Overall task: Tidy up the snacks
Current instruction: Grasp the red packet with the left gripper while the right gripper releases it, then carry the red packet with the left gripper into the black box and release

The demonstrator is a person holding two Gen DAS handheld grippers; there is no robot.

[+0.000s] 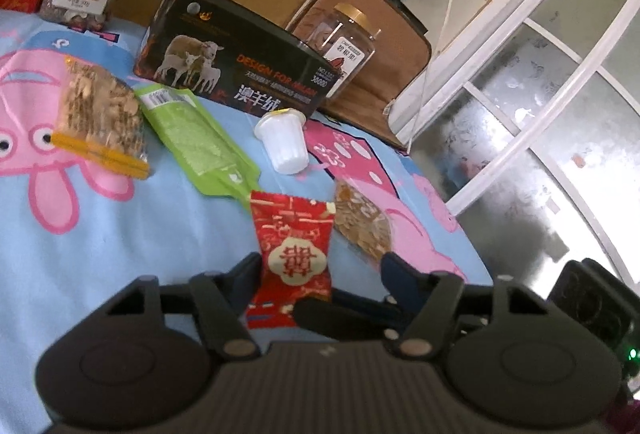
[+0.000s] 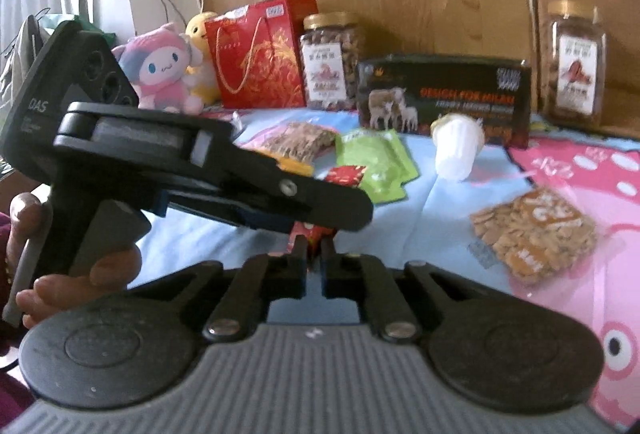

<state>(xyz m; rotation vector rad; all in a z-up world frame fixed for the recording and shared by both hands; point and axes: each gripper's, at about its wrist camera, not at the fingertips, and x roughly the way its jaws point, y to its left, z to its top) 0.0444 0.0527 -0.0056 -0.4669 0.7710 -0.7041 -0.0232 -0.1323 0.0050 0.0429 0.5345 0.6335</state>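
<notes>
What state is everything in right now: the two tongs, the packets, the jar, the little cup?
Red packet: unopened, pinched at one end.
Left tongs: open, one finger on either side of that packet.
Right tongs: shut on the packet's end.
Gold-lidded jar: upright, lid on.
White cup: tipped on its side.
Green pouch: lying flat.

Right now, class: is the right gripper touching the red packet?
Touching. The right wrist view shows the right gripper shut on the red packet, with the wrapper's edge pinched between the two fingers.
</notes>
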